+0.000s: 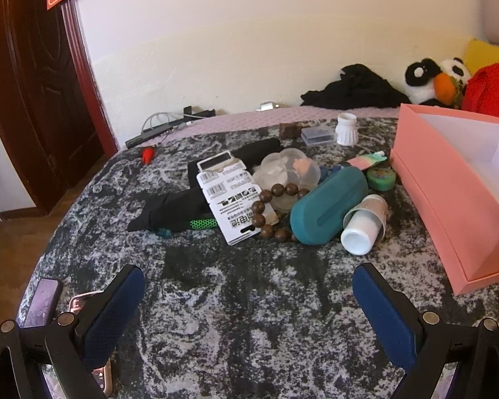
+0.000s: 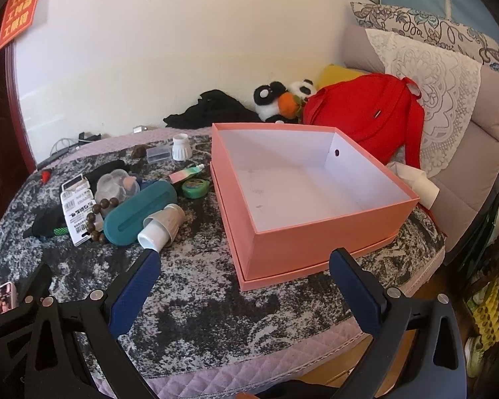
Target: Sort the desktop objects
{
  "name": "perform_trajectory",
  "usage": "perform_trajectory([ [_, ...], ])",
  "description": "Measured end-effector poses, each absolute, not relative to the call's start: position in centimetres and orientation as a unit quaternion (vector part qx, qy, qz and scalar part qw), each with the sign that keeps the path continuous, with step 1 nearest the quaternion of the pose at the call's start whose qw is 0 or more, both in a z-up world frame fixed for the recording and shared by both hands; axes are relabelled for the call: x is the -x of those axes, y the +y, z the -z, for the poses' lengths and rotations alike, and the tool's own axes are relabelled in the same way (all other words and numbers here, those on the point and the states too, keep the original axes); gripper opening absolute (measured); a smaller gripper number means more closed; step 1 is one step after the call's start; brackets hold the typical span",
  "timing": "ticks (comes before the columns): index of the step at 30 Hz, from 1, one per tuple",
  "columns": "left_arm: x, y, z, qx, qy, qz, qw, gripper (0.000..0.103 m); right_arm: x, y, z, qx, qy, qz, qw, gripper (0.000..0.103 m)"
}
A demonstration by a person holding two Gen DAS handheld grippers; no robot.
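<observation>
A pile of small objects lies on the grey patterned cloth: a teal case (image 1: 329, 204) (image 2: 139, 212), a white cup inside a clear cup (image 1: 364, 224) (image 2: 161, 224), a wooden bead bracelet (image 1: 269, 211) (image 2: 98, 214), a white battery card (image 1: 229, 199) (image 2: 78, 212), clear plastic lids (image 1: 287, 173) (image 2: 116, 183), a green round tin (image 1: 381, 178) (image 2: 194, 188). An empty pink box (image 1: 449, 199) (image 2: 319, 232) stands to the right. My left gripper (image 1: 249, 296) is open and empty, short of the pile. My right gripper (image 2: 246, 282) is open and empty, before the box's near corner.
A white ribbed jar (image 1: 346, 129) (image 2: 181, 147), a clear small case (image 1: 317, 134) and a black pouch (image 1: 169, 211) lie around the pile. Two phones (image 1: 43, 302) lie at the near left edge. A red backpack (image 2: 362, 113), panda toy (image 2: 282, 99) and pillows sit behind the box.
</observation>
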State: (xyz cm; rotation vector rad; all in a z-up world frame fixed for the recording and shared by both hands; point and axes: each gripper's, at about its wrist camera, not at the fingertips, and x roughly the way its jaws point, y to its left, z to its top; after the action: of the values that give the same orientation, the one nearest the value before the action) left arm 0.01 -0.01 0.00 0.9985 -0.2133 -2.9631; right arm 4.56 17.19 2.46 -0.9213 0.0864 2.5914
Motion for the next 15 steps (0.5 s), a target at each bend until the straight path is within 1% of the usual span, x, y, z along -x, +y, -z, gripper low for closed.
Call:
perform_trajectory([
  [11, 0.13, -0.52, -0.31, -0.326, -0.061, 0.944, 0.005, 0.103, -4.20, 16.62, -2.06, 0.337, 0.028, -0.922, 0.188, 0.103],
  [15, 0.04, -0.45, -0.15, -0.319, -0.070, 0.945, 0.009, 0.103, -4.07, 16.41, -1.91, 0.340, 0.027, -0.921, 0.186, 0.103],
])
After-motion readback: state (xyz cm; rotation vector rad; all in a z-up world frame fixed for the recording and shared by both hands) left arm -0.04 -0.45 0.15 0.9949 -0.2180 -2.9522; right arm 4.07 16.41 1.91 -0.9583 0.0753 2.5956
